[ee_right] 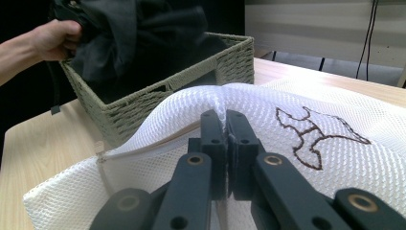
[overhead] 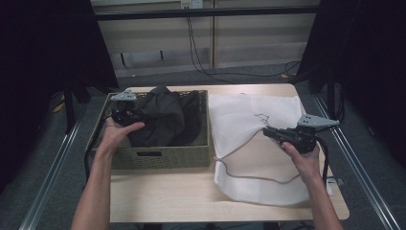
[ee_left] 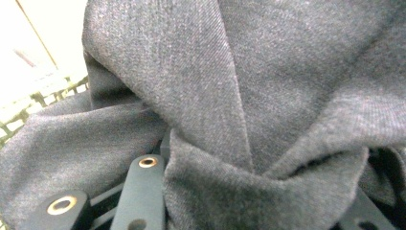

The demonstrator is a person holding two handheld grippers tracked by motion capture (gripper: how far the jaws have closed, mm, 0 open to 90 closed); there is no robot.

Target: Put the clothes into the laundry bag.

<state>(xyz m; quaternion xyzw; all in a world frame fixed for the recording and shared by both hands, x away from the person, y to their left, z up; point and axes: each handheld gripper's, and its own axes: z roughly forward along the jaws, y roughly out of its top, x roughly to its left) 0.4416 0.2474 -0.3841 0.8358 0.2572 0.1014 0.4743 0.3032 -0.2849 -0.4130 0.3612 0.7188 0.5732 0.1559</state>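
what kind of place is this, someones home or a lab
Most likely a lab or recording setup, not a home: a bare wooden table ringed by black curtains and a metal frame, with loose cables on the floor and a hand-held tool in use.

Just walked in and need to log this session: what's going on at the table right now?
A person is working with a handheld gripper in each hand. The left gripper is closed on a dark grey garment and holds it bunched up over a woven basket on the left of the table. The right gripper is pinched shut on a fold of a white mesh laundry bag lying beside the basket, lifting its upper layer. The garment is not yet in the bag.
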